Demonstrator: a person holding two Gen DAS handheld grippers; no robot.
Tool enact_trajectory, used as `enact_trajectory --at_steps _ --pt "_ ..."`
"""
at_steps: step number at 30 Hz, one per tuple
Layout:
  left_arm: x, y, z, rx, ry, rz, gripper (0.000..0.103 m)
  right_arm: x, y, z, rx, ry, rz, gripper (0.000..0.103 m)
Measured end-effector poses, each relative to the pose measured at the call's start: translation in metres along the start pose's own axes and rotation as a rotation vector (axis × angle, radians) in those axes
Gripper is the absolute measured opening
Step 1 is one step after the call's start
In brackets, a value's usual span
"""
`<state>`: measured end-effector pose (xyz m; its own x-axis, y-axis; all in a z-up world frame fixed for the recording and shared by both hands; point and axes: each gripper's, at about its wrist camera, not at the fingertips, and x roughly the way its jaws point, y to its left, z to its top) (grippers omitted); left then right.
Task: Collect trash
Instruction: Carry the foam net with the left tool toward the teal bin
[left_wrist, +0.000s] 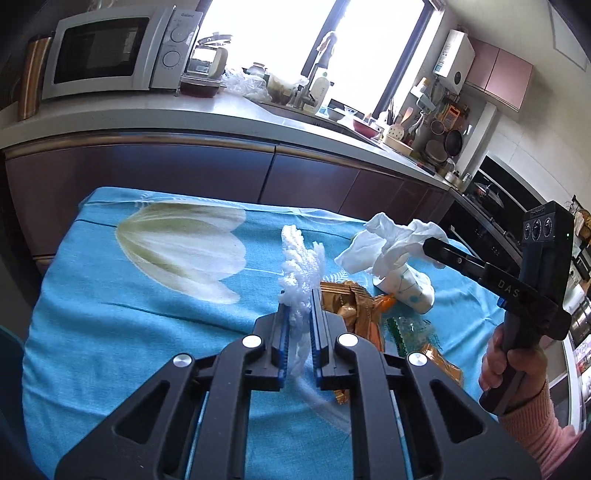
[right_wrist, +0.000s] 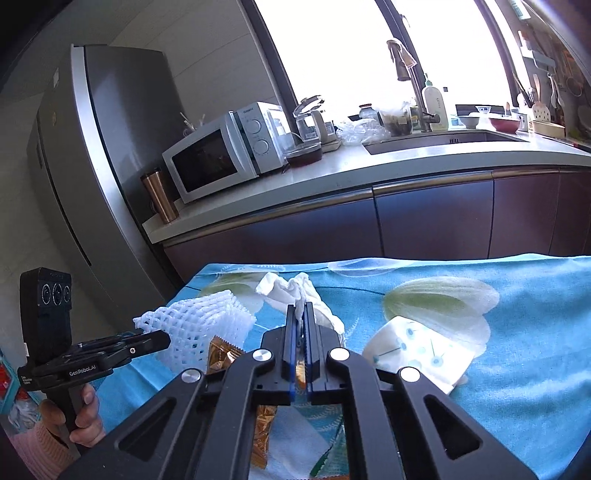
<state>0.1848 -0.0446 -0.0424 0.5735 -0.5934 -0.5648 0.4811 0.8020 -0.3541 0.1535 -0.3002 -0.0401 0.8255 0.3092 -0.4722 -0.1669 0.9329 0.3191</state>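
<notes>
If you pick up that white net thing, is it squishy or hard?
Probably squishy. The foam net is pinched thin where the left gripper is shut on it, yet it puffs out wide above the jaws. It likely weighs very little: in the right wrist view it stands out sideways without drooping. Its open mesh should grip well, not slip.

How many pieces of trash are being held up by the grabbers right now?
2. The left gripper pinches the white foam net; the right gripper pinches the crumpled white tissue. Wrappers and a paper cup lie on the cloth.
</notes>
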Motion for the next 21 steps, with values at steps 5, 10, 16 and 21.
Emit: enact_trajectory --at_steps 5,10,16,21 --pt "-0.024 0.011 -0.002 -0.013 -0.034 0.018 0.01 -0.008 0.017 0.003 -0.019 -0.02 0.042 0.003" --pt "-0.05 0.024 -0.005 -0.022 -0.074 0.055 0.01 -0.013 0.036 0.003 -0.037 -0.031 0.095 0.003" --pt "-0.086 0.037 -0.014 -0.043 -0.118 0.083 0.01 -0.014 0.059 -0.003 -0.058 -0.025 0.156 0.003" --pt "-0.112 0.048 -0.023 -0.068 -0.143 0.096 0.01 -0.012 0.077 -0.007 -0.067 -0.009 0.206 0.003"
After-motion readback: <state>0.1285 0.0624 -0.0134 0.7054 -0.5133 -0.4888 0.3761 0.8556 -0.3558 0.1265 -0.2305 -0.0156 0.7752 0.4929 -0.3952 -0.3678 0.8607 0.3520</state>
